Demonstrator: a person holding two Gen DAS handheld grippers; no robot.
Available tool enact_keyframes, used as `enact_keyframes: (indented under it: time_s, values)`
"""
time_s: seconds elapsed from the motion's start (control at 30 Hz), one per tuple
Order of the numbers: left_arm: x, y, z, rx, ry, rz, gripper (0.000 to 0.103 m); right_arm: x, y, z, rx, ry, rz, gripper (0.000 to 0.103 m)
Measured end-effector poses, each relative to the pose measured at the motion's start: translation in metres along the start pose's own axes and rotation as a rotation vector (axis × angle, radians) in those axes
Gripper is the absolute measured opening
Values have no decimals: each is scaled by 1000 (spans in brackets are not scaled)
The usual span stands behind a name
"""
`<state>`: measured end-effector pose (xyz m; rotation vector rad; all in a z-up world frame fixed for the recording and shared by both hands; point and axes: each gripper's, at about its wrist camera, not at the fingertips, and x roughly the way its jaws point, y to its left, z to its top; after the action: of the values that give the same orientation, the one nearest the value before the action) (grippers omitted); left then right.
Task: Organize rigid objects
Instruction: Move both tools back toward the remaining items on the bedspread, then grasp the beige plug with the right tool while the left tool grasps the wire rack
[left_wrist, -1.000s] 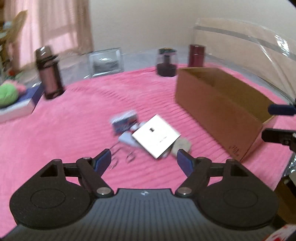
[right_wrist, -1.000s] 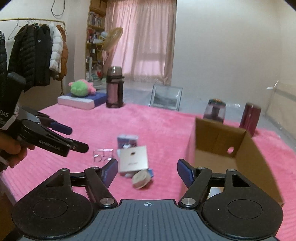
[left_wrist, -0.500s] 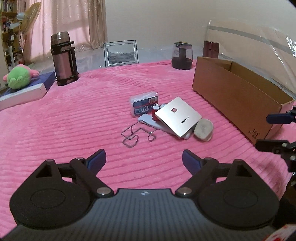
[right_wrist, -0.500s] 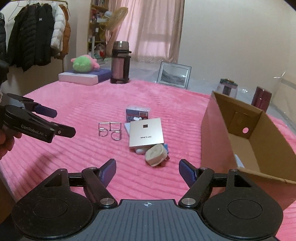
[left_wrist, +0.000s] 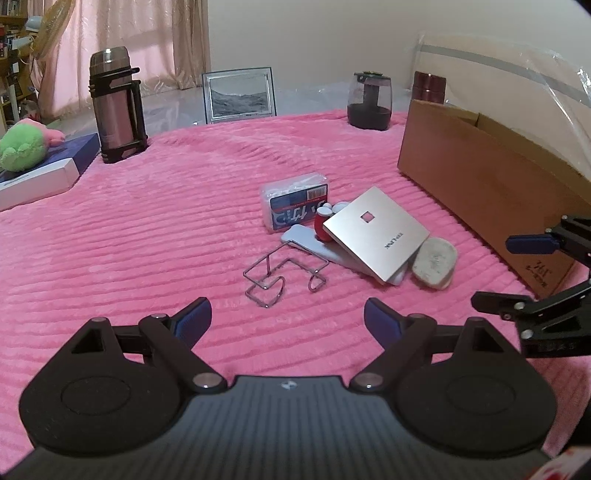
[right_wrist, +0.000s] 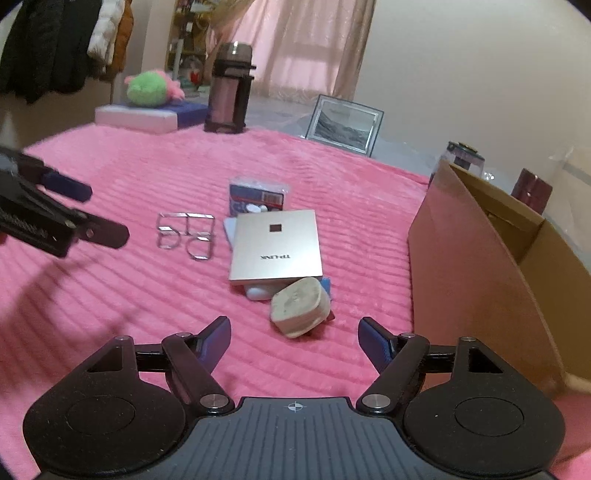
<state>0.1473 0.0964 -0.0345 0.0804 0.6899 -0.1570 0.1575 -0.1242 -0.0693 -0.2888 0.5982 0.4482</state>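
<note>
Both grippers, left (left_wrist: 287, 319) and right (right_wrist: 294, 336), gape empty, jaws lately widening; the right is nearer the pad (right_wrist: 300, 307), just ahead, box (right_wrist: 480, 266) rightward.

I can read "TP-LINK" printed on the flat silver box (left_wrist: 376, 234), near one edge; from the right wrist view (right_wrist: 275, 245) the same word appears upside down. The blue packet (left_wrist: 295, 206) carries a barcode and white characters I cannot make out. The cardboard box (left_wrist: 480, 177) has a dark stamp near its corner, illegible.
</note>
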Motion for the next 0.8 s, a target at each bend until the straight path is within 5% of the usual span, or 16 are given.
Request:
enact_keyframes:
  time_s: [0.47, 0.8]
  values:
    - [49, 13, 1, 10, 37, -17, 87, 74, 12, -8, -212, 19, -85, 72]
    - [67, 15, 4, 11, 45, -22, 87, 81, 8, -4, -204, 22, -74, 49]
